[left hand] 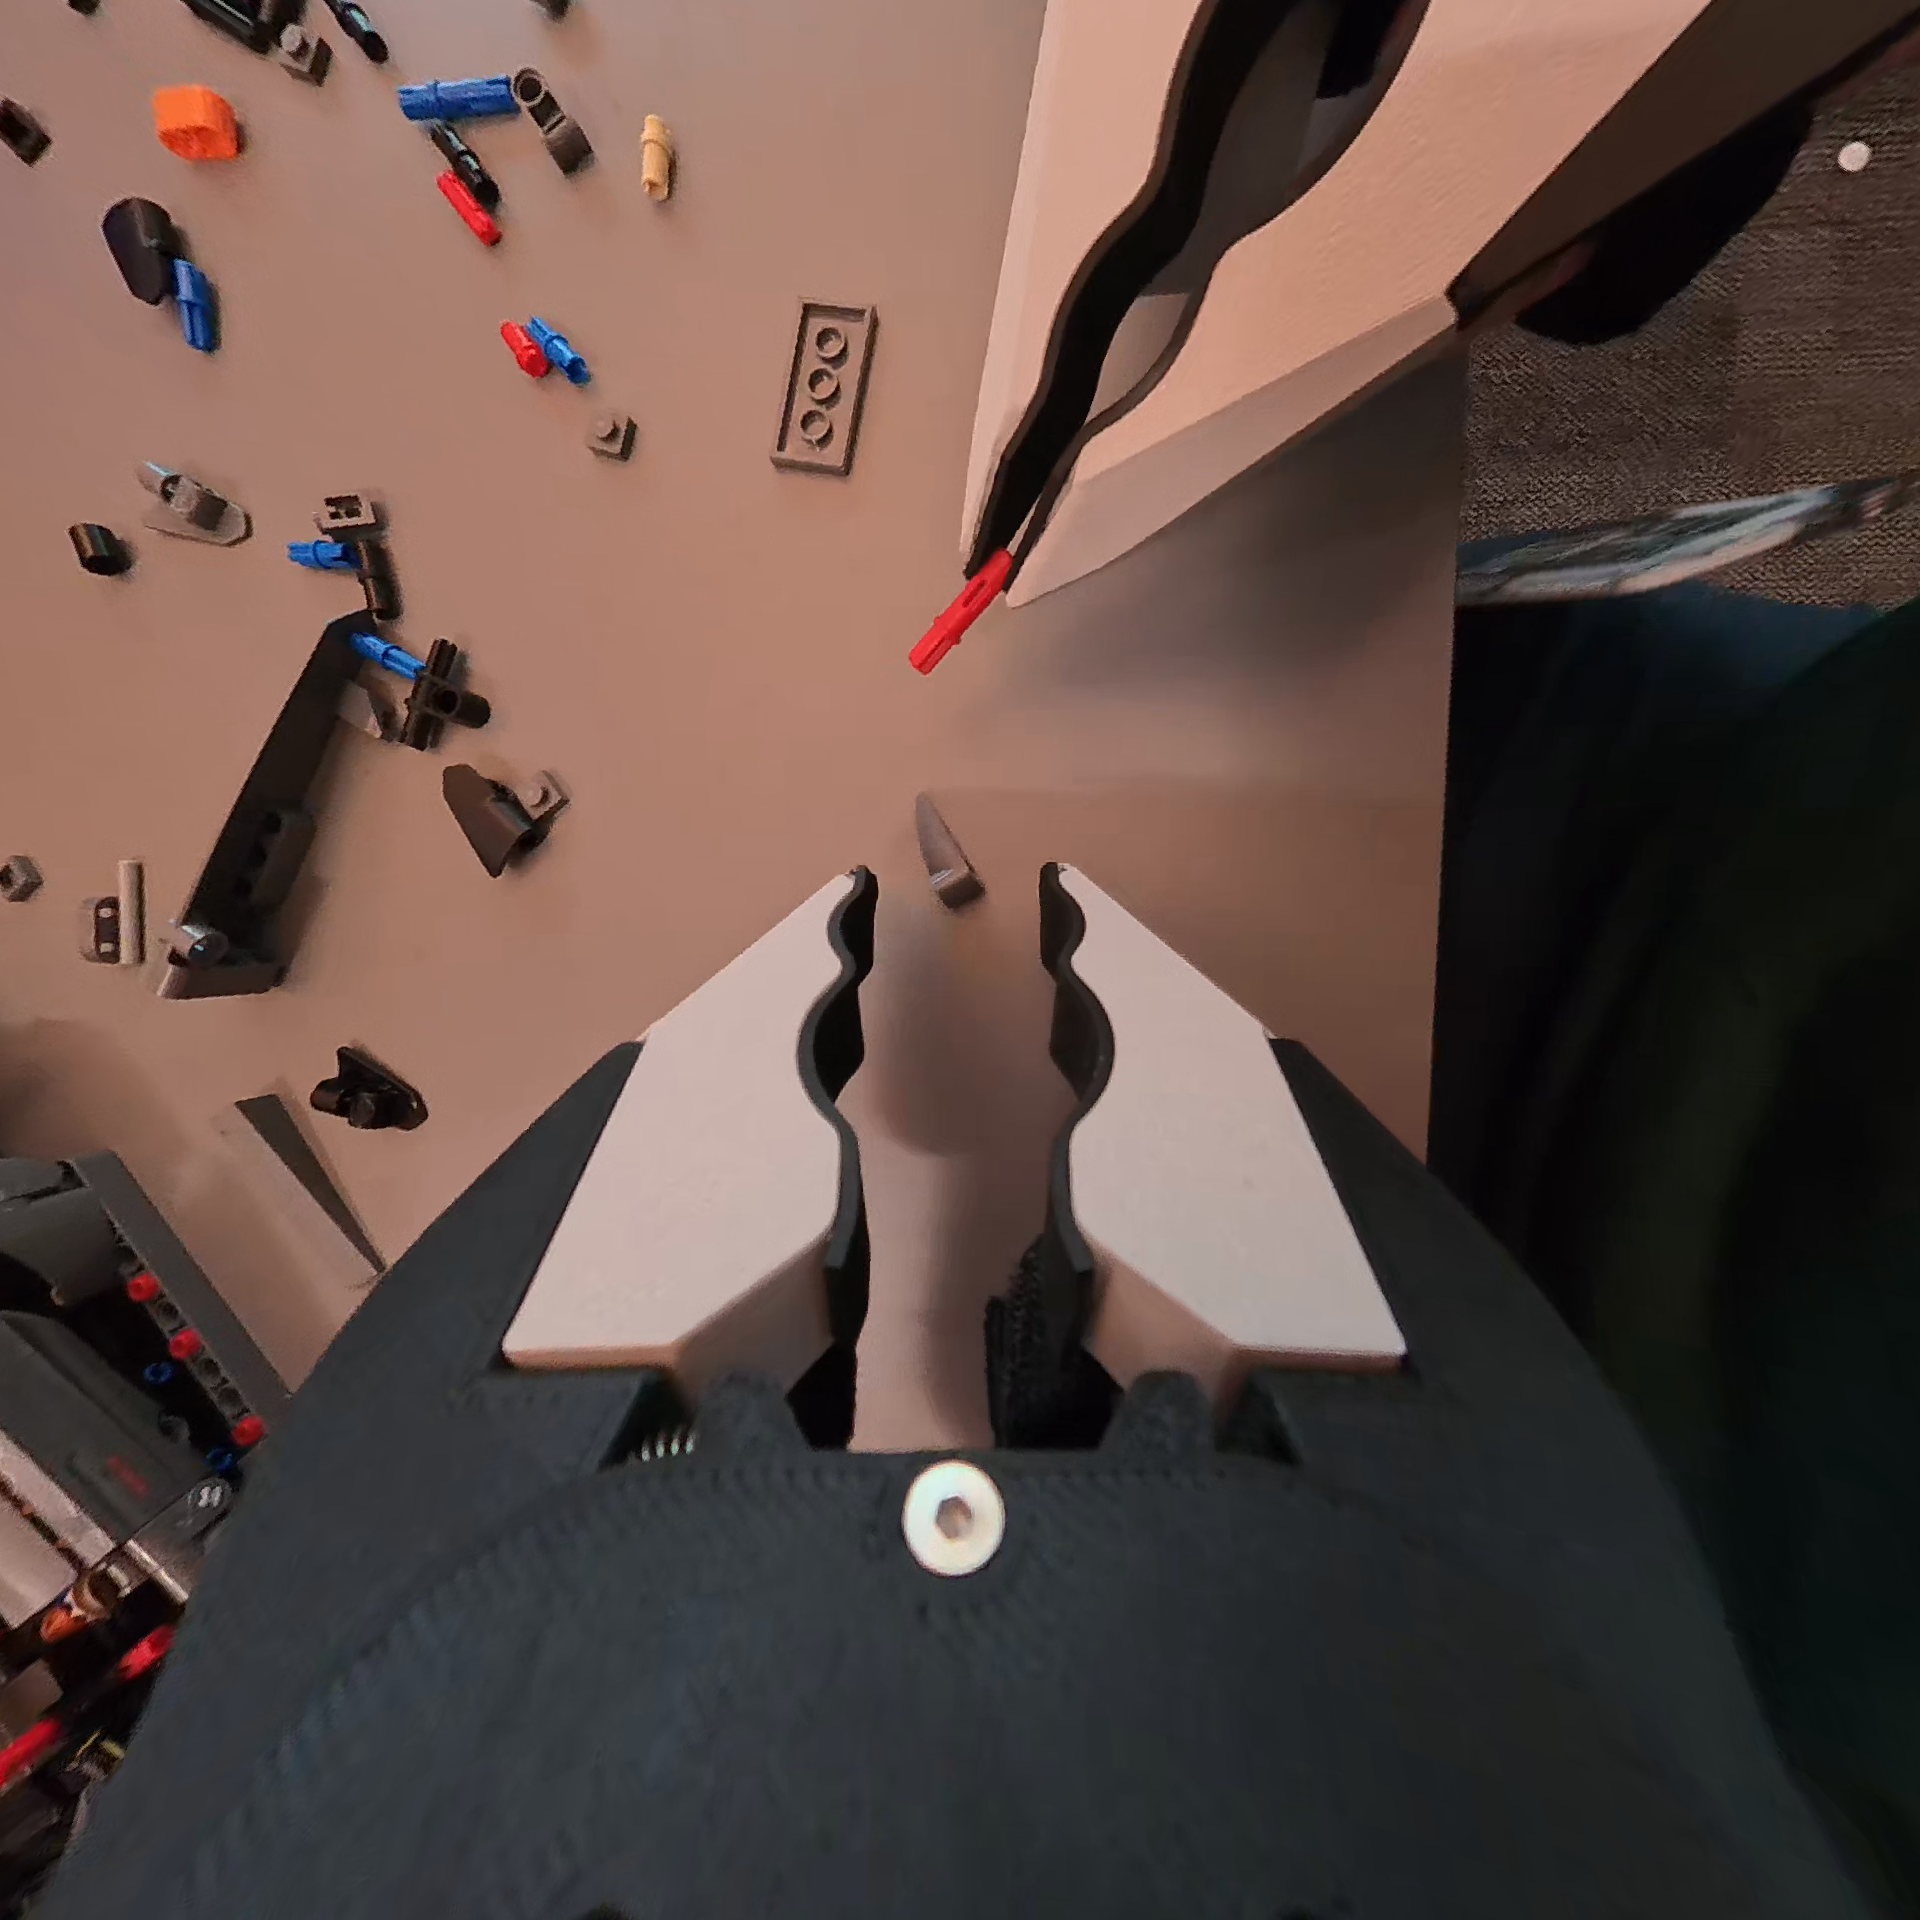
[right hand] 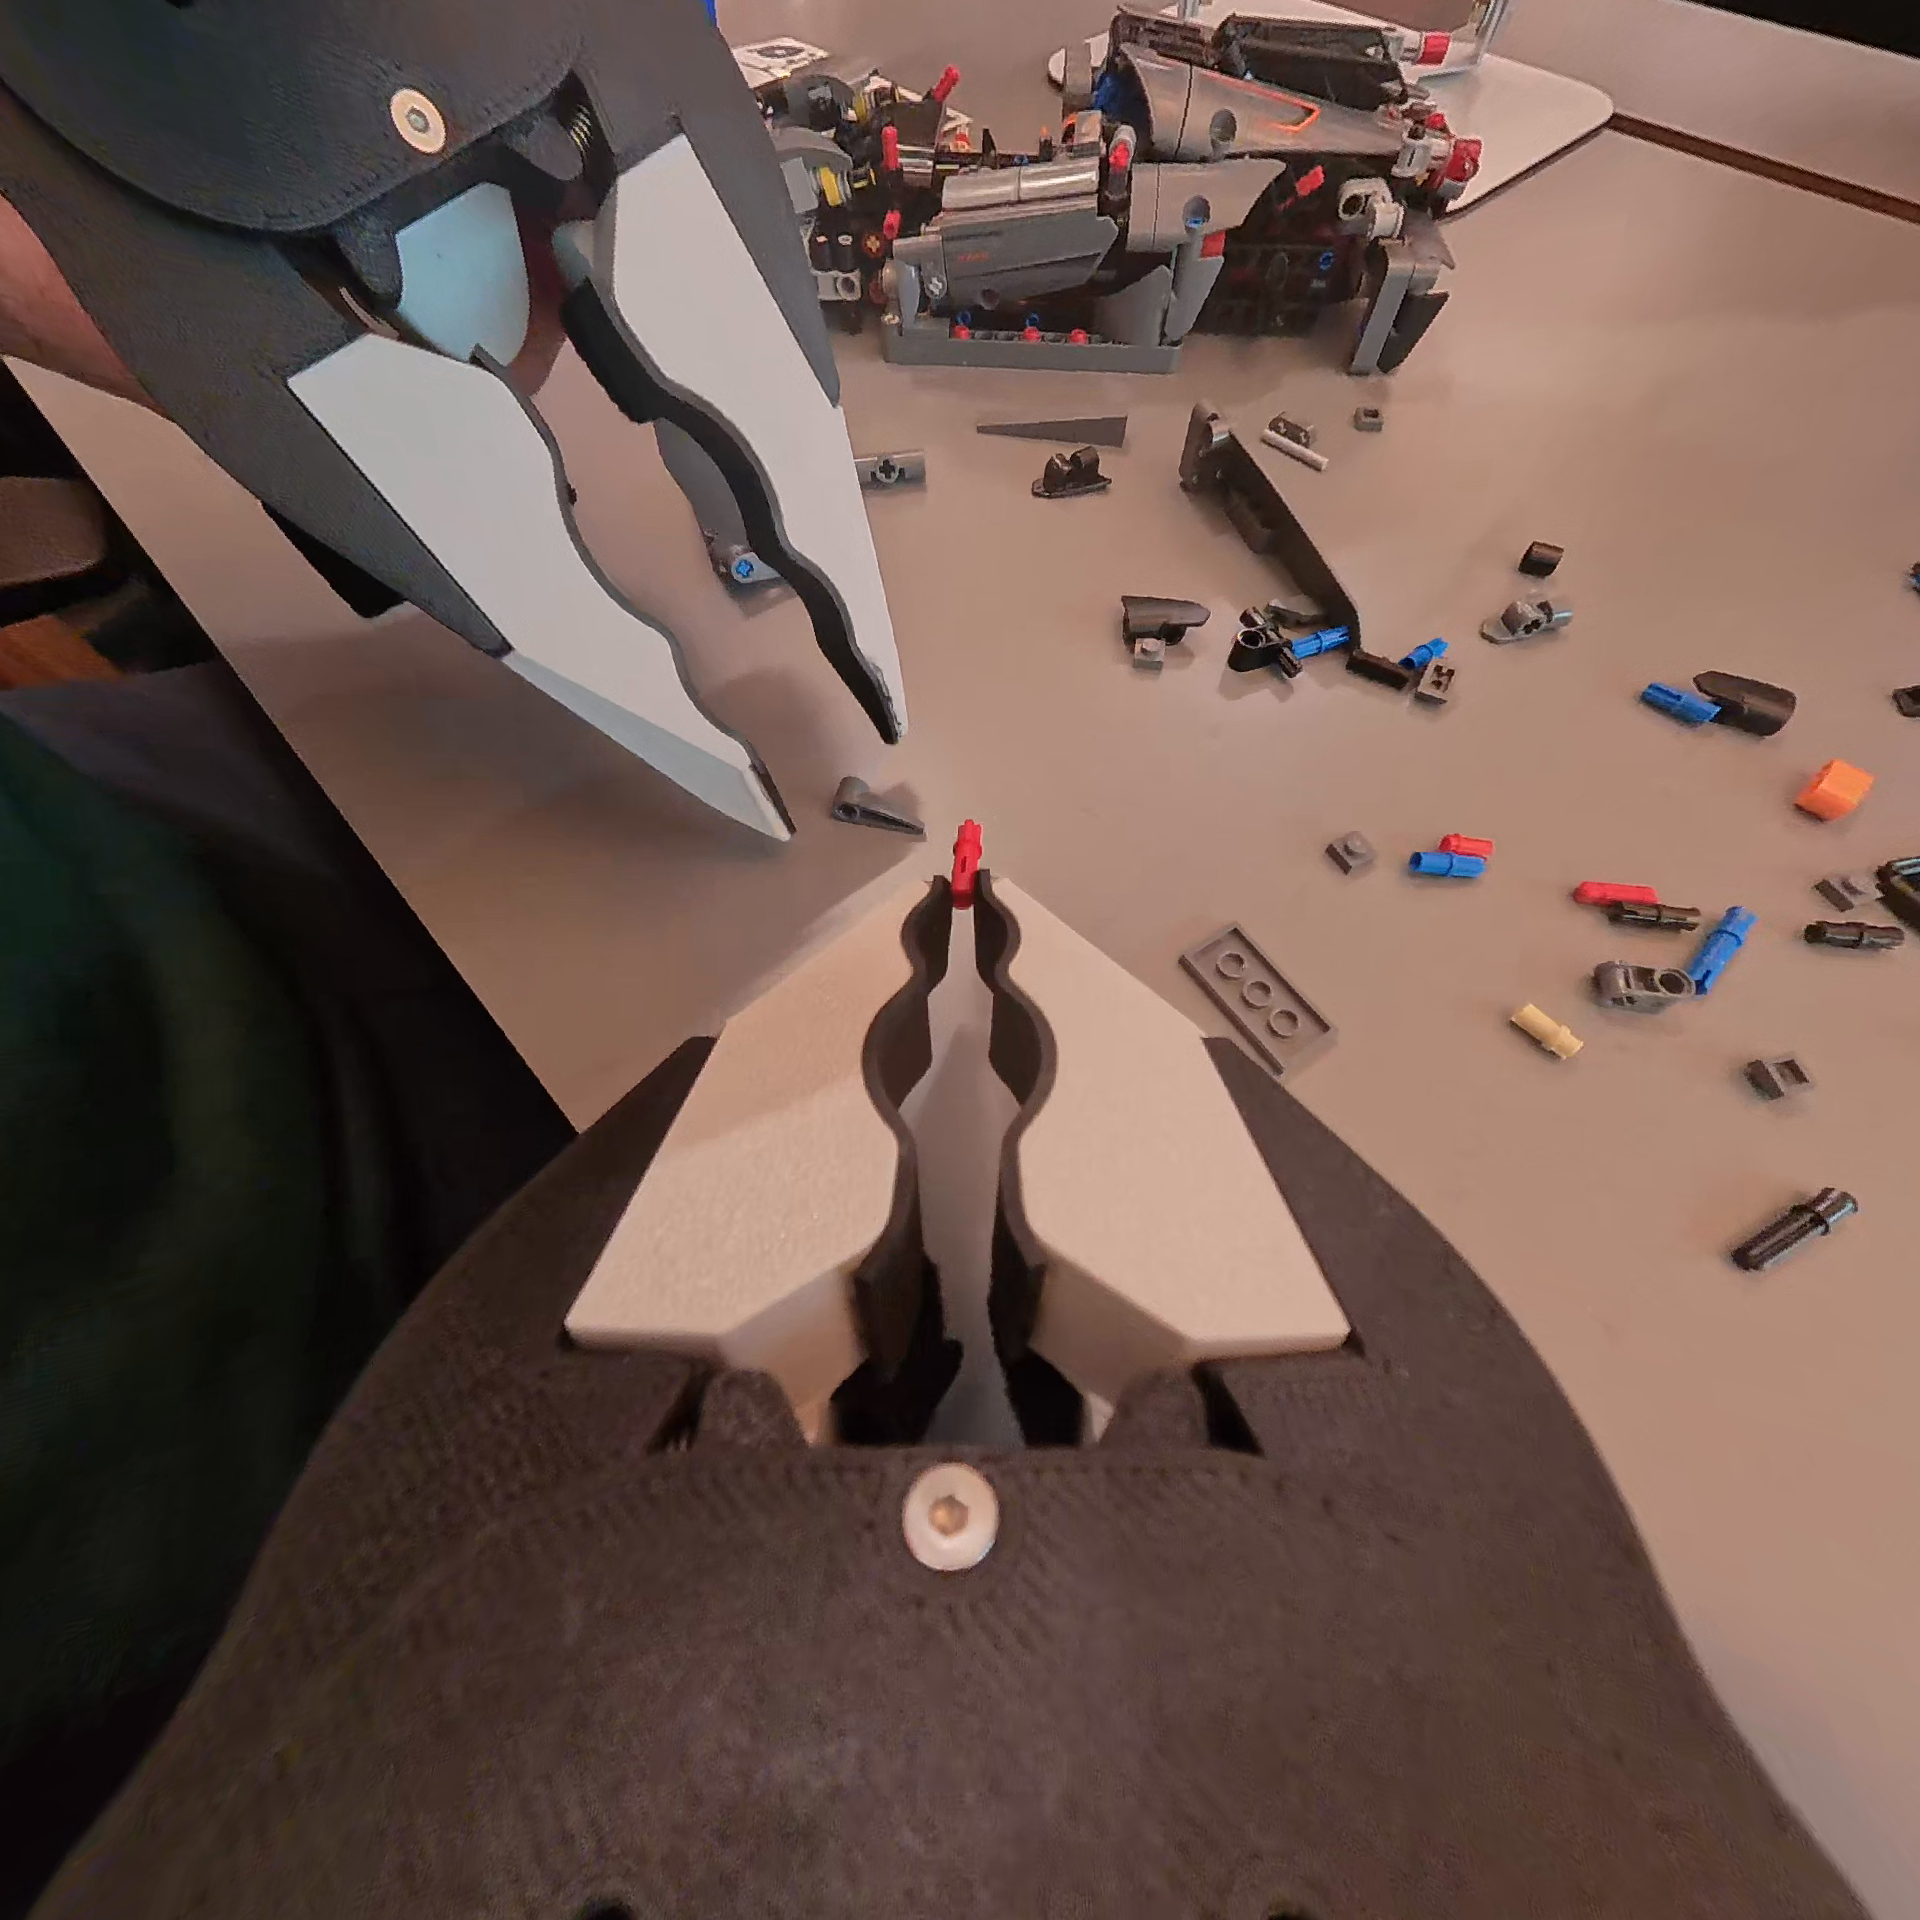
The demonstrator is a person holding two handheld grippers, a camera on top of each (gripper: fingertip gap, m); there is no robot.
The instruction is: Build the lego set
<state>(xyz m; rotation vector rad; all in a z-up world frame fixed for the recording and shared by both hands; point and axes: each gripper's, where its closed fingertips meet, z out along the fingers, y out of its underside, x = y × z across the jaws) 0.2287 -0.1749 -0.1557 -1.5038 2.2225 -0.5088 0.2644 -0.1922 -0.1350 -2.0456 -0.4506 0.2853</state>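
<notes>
My right gripper (right hand: 966, 885) is shut on a small red pin (right hand: 966, 860) that sticks out past its tips; in the left wrist view the same gripper (left hand: 992, 566) and red pin (left hand: 958, 615) come in from the upper right. My left gripper (left hand: 958, 875) is open and empty, low over the table, with a small grey wedge piece (left hand: 943, 854) lying just ahead between its tips. In the right wrist view the left gripper (right hand: 840, 781) hangs open at the upper left, and the grey wedge piece (right hand: 873, 805) lies by its tips. The half-built dark grey model (right hand: 1122, 208) stands at the back.
Several loose pieces lie scattered on the grey table: a grey plate with three holes (left hand: 826, 387), a long black beam assembly (left hand: 272, 800), an orange block (left hand: 195, 123), blue pins (left hand: 457, 99), a tan pin (right hand: 1546, 1031). The table edge (left hand: 1446, 831) runs along the right, dark cloth beyond. Spacing between my two grippers at the tips: around 5 cm. The left tips stand about 20 cm off the half-built dark grey model (right hand: 1122, 208).
</notes>
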